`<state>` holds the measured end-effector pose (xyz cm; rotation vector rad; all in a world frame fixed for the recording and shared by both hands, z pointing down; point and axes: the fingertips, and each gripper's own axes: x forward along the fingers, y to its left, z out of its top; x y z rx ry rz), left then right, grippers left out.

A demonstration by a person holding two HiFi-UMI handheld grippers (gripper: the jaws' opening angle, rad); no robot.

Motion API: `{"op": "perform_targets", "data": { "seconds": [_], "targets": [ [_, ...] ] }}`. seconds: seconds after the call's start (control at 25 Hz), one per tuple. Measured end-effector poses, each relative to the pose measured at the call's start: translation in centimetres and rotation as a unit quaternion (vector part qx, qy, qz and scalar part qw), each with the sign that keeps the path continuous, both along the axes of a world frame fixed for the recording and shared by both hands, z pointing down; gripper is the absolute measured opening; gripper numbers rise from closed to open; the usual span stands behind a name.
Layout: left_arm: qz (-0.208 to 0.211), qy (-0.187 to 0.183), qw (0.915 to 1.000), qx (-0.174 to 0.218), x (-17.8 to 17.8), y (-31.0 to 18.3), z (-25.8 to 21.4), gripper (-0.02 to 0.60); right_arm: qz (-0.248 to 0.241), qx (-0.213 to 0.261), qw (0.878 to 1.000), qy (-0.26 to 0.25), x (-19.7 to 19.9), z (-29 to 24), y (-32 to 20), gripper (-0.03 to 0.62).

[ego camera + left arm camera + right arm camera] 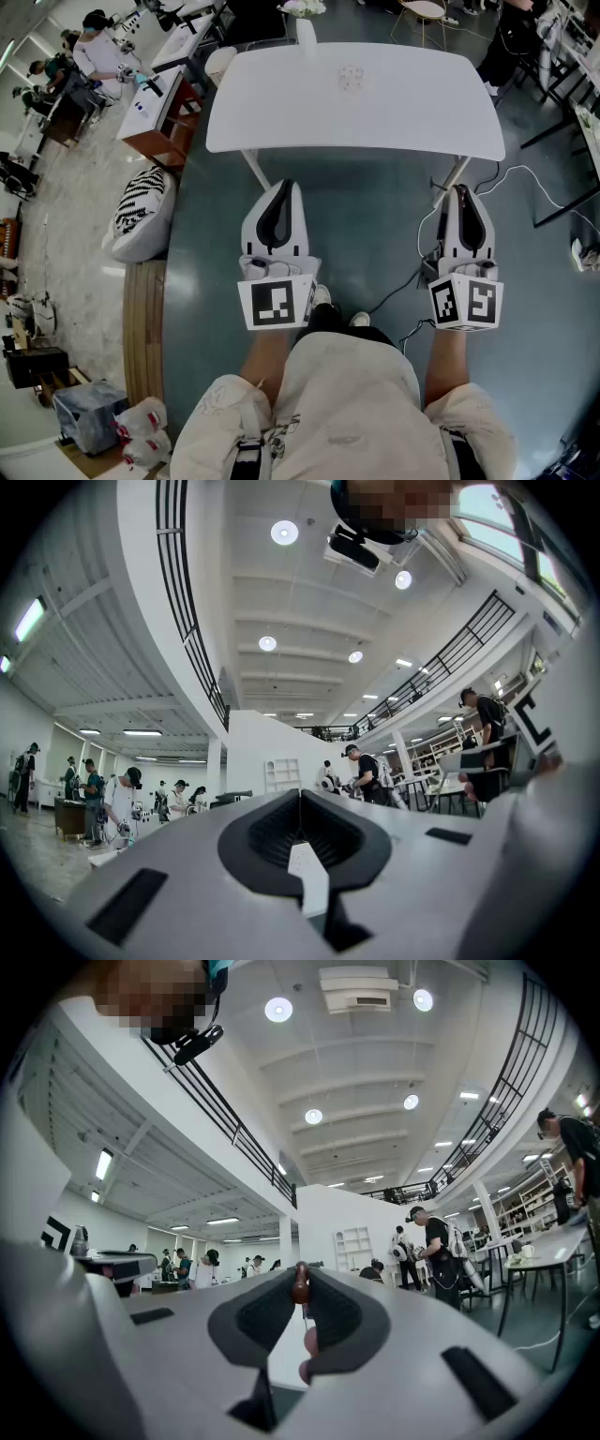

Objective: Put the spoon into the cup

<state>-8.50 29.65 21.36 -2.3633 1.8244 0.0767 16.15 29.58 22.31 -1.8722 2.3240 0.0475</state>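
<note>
Spoon [300, 1283] first: a small brown end shows pinched between the tips of the right hand-held gripper [461, 191], whose jaws stand almost together on it; the rest runs down between the pads and is hard to read, so I take it for the spoon rather than know it. The left hand-held gripper [284, 185] has its jaws closed tip to tip with nothing between them. The cup [352, 77] seems to be the pale, faint thing on the far middle of the white tabletop [422, 108], well apart from both tools; a vase [307, 30] stands at the far edge beyond it.

The step in hand, as I judge it, is the carry toward the cup, barely begun. To do it well: grip firmly so the thin handle cannot swivel in the pads; bring the right tool forward and leftward until it is above the cup's mouth; tip it so the spoon's free end points down; let go only once that end is inside the rim, since a light cup could topple if knocked sideways.

Both tools sit low and near the body, side by side, over the grey floor [375, 216], short of the tabletop's near edge; they point toward it, roughly level, slightly nose-up.
</note>
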Motion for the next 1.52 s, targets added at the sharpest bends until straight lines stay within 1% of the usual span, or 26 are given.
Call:
{"op": "perform_targets", "data": {
  "seconds": [0.2, 0.36, 0.56, 0.72, 1.08, 1.32, 1.52],
  "targets": [
    [-0.002, -0.003, 1.0, 0.004, -2.0, 0.0, -0.4, 0.008, -0.009, 0.002, 1.0, 0.003, -2.3, -0.7, -0.2, 0.025],
    [0.001, 0.006, 1.0, 0.002, -3.6, -1.1, -0.6, 0.008, -0.014, -0.001, 1.0, 0.007, -4.4, -0.8, -1.2, 0.025],
    [0.015, 0.017, 0.9997, 0.0, -4.7, -3.4, -0.2, 0.008, -0.016, 0.001, 1.0, 0.009, -6.2, -1.4, -3.1, 0.025],
    [0.025, 0.022, 0.9994, 0.0, -5.4, -5.7, 0.1, 0.008, -0.007, -0.004, 1.0, 0.01, -7.0, -1.0, -5.3, 0.025],
    [0.043, 0.025, 0.9988, -0.004, -9.2, -10.3, 1.0, 0.008, 0.001, -0.005, 1.0, 0.015, -11.5, -0.3, -9.4, 0.025],
    [0.051, 0.029, 0.9983, -0.002, -10.4, -12.0, 1.2, 0.008, 0.009, -0.009, 1.0, 0.017, -12.6, 0.2, -10.5, 0.025],
    [0.051, 0.026, 0.9984, -0.005, -10.1, -13.4, 1.4, 0.008, 0.009, -0.012, 1.0, 0.011, -12.3, 0.6, -12.2, 0.025]
  ]
}}
